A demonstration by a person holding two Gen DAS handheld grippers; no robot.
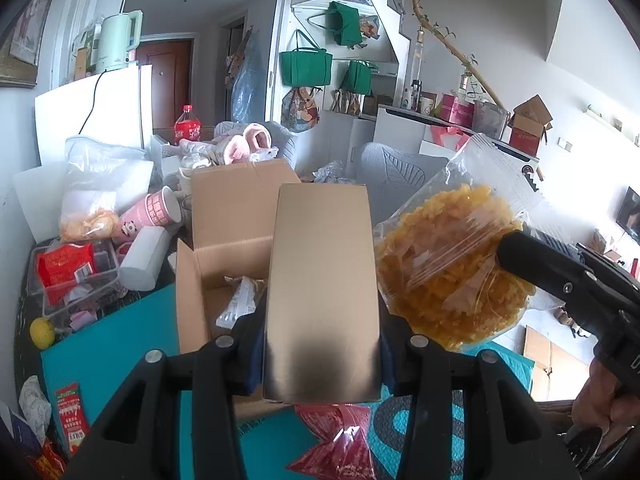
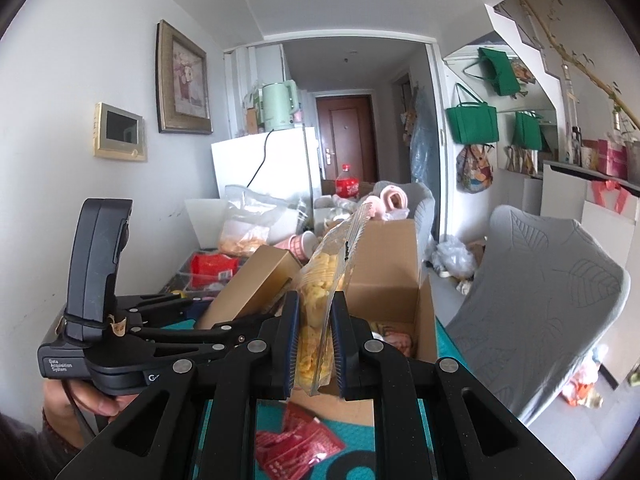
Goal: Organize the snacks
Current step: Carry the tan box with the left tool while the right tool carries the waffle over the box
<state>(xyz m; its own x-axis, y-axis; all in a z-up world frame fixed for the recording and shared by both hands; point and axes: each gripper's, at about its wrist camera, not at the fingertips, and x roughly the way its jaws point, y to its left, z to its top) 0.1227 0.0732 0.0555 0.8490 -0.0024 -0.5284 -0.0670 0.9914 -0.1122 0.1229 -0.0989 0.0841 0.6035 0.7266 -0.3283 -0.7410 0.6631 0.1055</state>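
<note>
Mid-transfer, both hands loaded. Left gripper (image 1: 320, 344) jaws clamp a tan carton (image 1: 324, 280); right gripper (image 2: 314, 344) jaws pinch a clear zip bag of yellow snacks (image 2: 320, 292), held edge-on. Both items hang above the bench (image 1: 120, 344), just short of the open cardboard box (image 1: 236, 216) at 12 o'clock.

Next move, I'd judge — carry each over the box mouth, lower, release; the carton needs floor room beside the one white packet (image 1: 240, 304) inside.

Count: one carton, one snack bag, one box, two red packets (image 2: 296, 444) on the teal mat at 6 o'clock.

Right gripper (image 2: 314, 336) clamps a clear snack bag (image 2: 320, 280) above the cardboard box (image 2: 392, 264).
</note>
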